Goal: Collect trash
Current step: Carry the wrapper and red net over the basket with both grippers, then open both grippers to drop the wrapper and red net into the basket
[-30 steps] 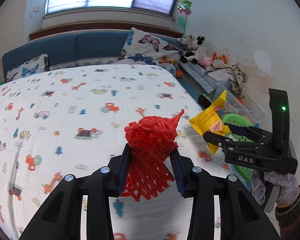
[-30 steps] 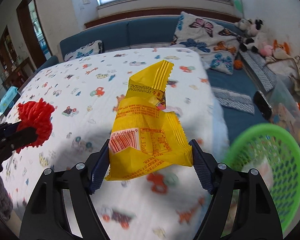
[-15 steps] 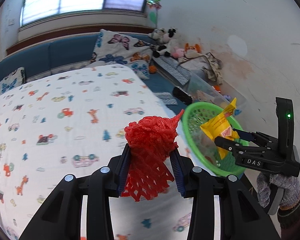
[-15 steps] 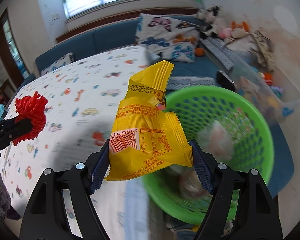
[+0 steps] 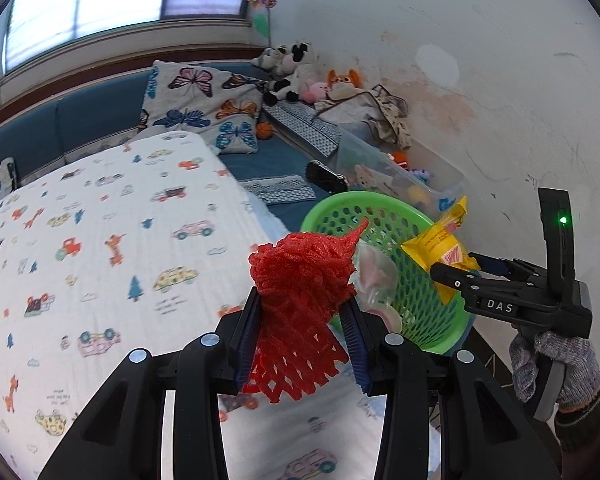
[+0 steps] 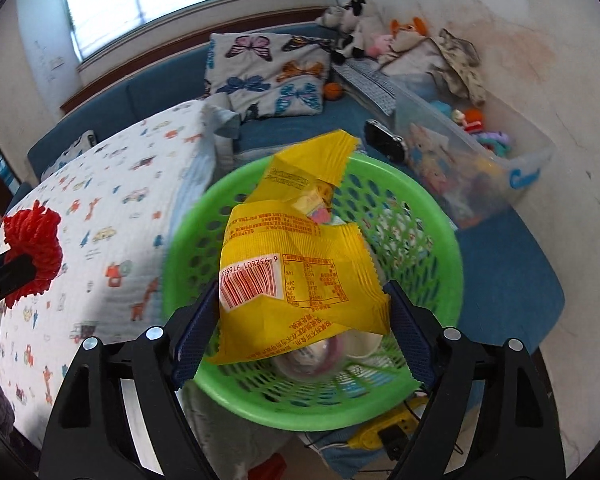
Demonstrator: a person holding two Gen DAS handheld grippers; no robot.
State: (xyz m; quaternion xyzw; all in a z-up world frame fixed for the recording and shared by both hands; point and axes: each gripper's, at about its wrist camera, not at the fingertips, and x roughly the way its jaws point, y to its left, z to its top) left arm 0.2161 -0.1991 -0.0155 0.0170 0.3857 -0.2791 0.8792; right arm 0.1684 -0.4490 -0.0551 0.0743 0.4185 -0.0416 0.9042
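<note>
Left tool (image 5: 302, 334) clamps crumpled red foam net (image 5: 300, 280); right tool (image 6: 302, 326) opening, yellow wrapper (image 6: 300, 276) loose between pads.

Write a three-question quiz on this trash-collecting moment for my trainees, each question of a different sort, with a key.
1. True or false: the red foam net lies inside the green basket.
2. The yellow wrapper hangs over: A) the printed bed sheet, B) the green basket, C) the clear toy bin.
3. Which gripper has the yellow wrapper between its jaws?

Key
1. False: the left gripper is shut on it, outside the basket.
2. B.
3. The right gripper; its jaws have just been opening with the wrapper between them.
</note>
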